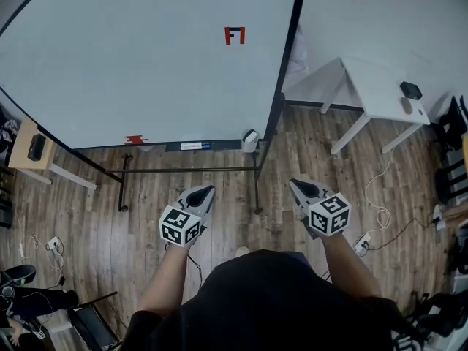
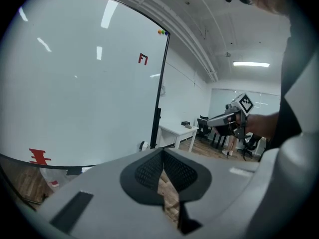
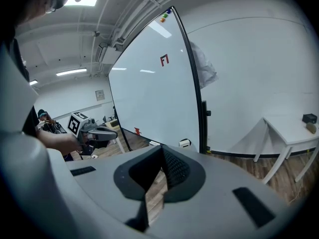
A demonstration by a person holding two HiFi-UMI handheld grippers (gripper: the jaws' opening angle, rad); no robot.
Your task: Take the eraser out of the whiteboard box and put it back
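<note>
Eraser cannot be told apart at this range. I judge it sits in the small white whiteboard box (image 1: 250, 139) at the far right end of the whiteboard's (image 1: 146, 57) lower edge, just beside the black frame post. Nothing of the task looks done, so both taking it out and putting it back are left. The left tool (image 1: 208, 191) and right tool (image 1: 294, 184) are held side by side over the wooden floor (image 1: 88, 196), well apart from the box. Each has its jaws pressed together with nothing between them.

Only the head view shows both tools at once, the board's stand, and the white bench (image 1: 380, 86) to the right with a dark thing on it. The gripper views show the board upright, with coloured magnets (image 3: 163, 18) at its top corner, which the head view cuts off. Each gripper view also catches the other tool in the person's hand, and the box low beside the post.
</note>
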